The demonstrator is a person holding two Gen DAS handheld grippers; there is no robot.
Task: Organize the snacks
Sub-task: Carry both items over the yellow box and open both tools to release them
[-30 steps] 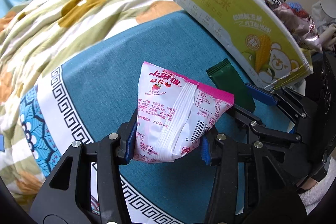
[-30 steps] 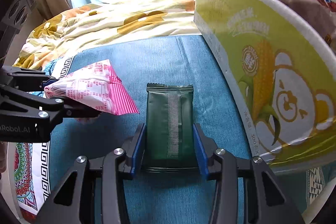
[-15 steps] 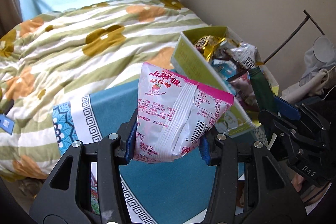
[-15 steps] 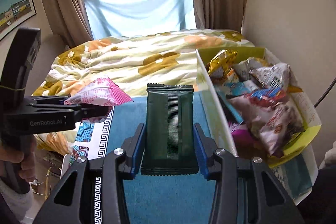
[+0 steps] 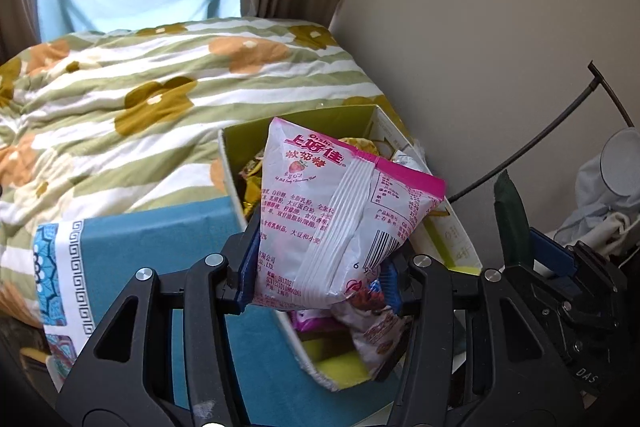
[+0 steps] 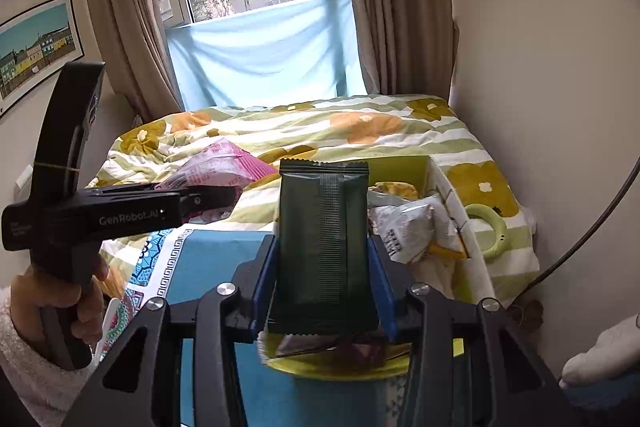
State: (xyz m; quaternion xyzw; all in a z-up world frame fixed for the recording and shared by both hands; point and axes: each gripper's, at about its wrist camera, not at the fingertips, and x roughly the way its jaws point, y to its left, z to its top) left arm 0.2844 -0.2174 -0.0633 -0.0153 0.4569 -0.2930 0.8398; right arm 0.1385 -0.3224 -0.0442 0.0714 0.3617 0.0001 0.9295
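Note:
My left gripper (image 5: 320, 277) is shut on a pink and white snack bag (image 5: 336, 215) and holds it in the air above the near part of the yellow-green snack box (image 5: 228, 163). My right gripper (image 6: 324, 287) is shut on a dark green snack packet (image 6: 324, 239), held upright above the near end of the same box (image 6: 456, 199). The box holds several snack packs (image 6: 404, 227). The pink bag also shows at the left of the right wrist view (image 6: 220, 163), and the green packet at the right of the left wrist view (image 5: 510, 219).
The box stands on a teal cloth with a patterned border (image 5: 160, 247). A bed with a green striped flower quilt (image 5: 160, 87) lies behind. A beige wall (image 5: 480, 27) is on the right. A green ring (image 6: 490, 227) lies on the quilt beside the box.
Both grippers have risen from the teal cloth with their snacks and moved over the box. One second ago the packets were low at the cloth beside the box wall.

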